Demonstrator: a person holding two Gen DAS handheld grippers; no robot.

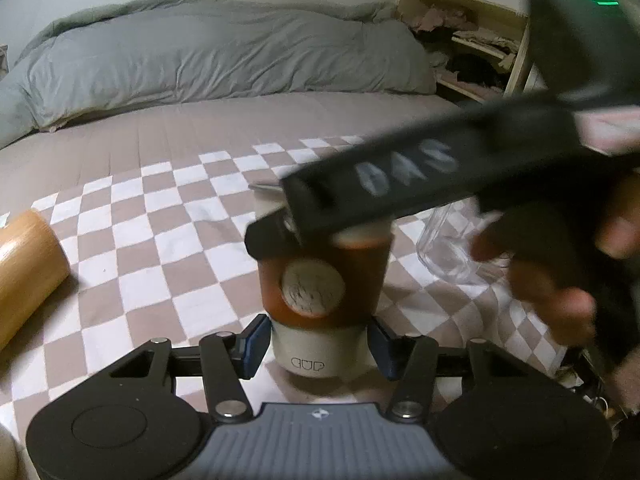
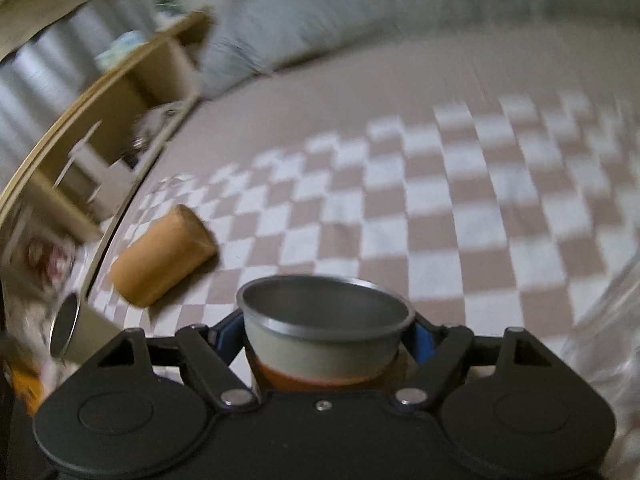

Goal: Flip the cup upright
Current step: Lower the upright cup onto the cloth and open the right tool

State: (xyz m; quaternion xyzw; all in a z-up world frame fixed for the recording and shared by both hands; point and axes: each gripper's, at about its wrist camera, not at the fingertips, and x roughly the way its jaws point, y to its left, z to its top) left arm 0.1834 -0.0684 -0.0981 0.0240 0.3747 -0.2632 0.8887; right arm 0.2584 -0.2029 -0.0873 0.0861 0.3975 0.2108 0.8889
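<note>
The cup (image 1: 322, 292) is white with a reddish-brown band. The cloth (image 1: 160, 248) has pink-brown and white squares. The blanket (image 1: 200, 52) is grey. The blurry lying cup (image 2: 162, 254) looks tan.

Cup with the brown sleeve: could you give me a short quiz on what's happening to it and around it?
1. True or false: the cup has its open mouth facing up.
2. The right gripper has its fingers closed on the cup: A) just below the rim B) at the base C) nowhere on it.
3. Fill in: the tan cylinder lies on its ____ on the checkered cloth.
Key: 1 true; 2 A; 3 side.
</note>
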